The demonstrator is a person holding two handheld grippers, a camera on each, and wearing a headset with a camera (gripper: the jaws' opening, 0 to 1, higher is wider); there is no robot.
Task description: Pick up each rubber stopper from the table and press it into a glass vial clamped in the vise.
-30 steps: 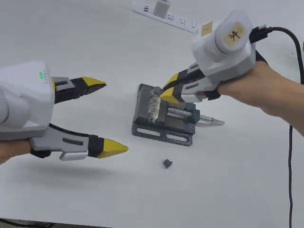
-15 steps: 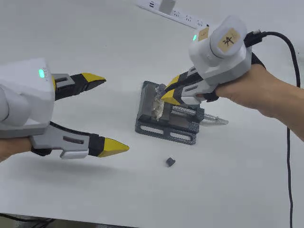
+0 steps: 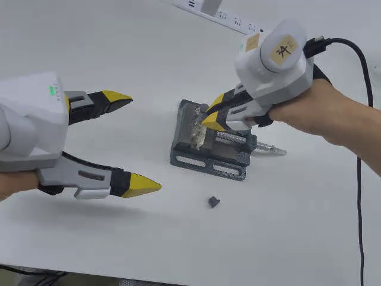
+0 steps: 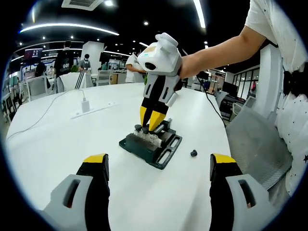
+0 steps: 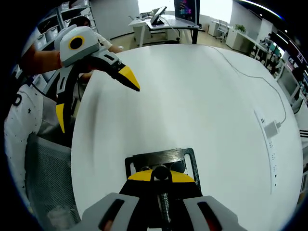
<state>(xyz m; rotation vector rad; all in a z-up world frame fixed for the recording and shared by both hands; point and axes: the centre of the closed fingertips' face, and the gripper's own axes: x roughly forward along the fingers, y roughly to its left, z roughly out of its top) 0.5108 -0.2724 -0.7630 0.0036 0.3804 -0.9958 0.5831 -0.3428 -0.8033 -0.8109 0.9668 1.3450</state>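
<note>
A dark vise [image 3: 209, 159] stands mid-table and clamps a clear glass vial [image 3: 198, 134]. My right gripper [image 3: 206, 117] hovers right above the vial, its yellow tips shut on a small dark rubber stopper [image 5: 160, 173]. In the left gripper view, the right gripper [image 4: 149, 122] points down at the vial [image 4: 143, 136] in the vise [image 4: 162, 152]. A second loose stopper [image 3: 213, 201] lies on the table in front of the vise. My left gripper [image 3: 136, 143] is held open and holds nothing, well left of the vise. In its own view, the left gripper [image 4: 158, 164] faces the vise.
A white power strip [image 3: 229, 18] with a plugged charger lies at the far edge. The vise's screw handle [image 3: 271, 149] sticks out to the right. A black cable [image 3: 361, 179] trails from the right gripper. Chairs and people stand in the background of the gripper views.
The right gripper has edged slightly closer over the vial. The left gripper has stayed put; the head camera has shifted a little.
</note>
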